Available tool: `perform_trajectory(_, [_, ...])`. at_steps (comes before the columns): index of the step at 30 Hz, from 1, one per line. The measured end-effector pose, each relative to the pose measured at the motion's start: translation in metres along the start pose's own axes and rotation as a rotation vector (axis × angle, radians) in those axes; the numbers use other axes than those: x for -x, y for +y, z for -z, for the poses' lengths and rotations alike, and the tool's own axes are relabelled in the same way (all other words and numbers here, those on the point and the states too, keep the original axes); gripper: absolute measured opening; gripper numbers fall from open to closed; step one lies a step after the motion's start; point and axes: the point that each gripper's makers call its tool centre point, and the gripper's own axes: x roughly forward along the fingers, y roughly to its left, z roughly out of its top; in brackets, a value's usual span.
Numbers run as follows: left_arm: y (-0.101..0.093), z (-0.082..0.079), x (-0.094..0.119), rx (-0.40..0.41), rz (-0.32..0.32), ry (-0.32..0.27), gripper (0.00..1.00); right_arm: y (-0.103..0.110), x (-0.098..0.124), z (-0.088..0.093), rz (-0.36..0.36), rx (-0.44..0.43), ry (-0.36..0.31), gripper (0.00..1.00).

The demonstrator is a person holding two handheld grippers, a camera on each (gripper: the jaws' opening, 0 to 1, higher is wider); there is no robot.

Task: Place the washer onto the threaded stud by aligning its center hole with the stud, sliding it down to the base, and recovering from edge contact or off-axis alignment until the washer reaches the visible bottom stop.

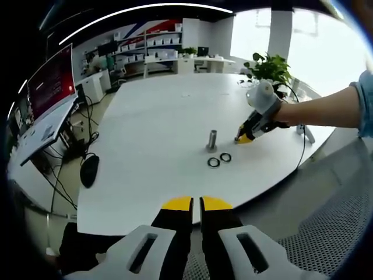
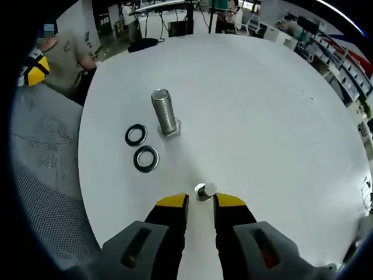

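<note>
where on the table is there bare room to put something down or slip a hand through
Free: the wide white table beyond and to the far side of the threaded stud, and the stretch between the stud and the left gripper. Crowded: right by the stud, where two washers lie close together, and at the right gripper, whose tips sit at a third washer.

White round table (image 2: 280, 105), upright threaded stud (image 2: 164, 111), two washers (image 2: 145, 158) beside it, third washer (image 2: 202, 191) apart.

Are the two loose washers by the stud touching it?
Apart. In the right gripper view both washers lie flat on the table left of the stud, with white tabletop showing between each and its base.
</note>
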Motion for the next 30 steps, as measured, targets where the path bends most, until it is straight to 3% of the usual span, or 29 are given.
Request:
perform_trajectory(3, [0.0, 0.0, 0.0, -0.001, 0.002, -0.001, 0.02, -0.002, 0.012, 0.0, 0.011, 0.003, -0.018, 0.24])
perform_trajectory(8, [-0.001, -0.001, 0.0, -0.003, 0.004, -0.007, 0.02, 0.004, 0.042, -0.005, 0.004, -0.078, -0.107, 0.24])
perform_trajectory(12, [-0.001, -0.001, 0.0, -0.001, 0.006, -0.004, 0.02, 0.03, 0.083, -0.027, -0.067, -0.148, -0.262, 0.24])
perform_trajectory(15, [-0.002, -0.002, 0.0, -0.005, 0.011, -0.01, 0.02, 0.05, 0.111, -0.036, -0.111, -0.134, -0.327, 0.25])
perform_trajectory(21, [-0.002, -0.002, 0.001, -0.004, 0.01, -0.015, 0.02, 0.074, 0.157, -0.04, -0.122, -0.145, -0.403, 0.25])
perform_trajectory(24, [-0.002, -0.003, 0.001, -0.004, 0.011, -0.019, 0.02, 0.086, 0.183, -0.042, -0.122, -0.151, -0.474, 0.25])
perform_trajectory(30, [-0.003, -0.002, 0.002, -0.022, 0.01, -0.015, 0.03, 0.103, 0.218, -0.028, -0.098, -0.195, -0.557, 0.26])
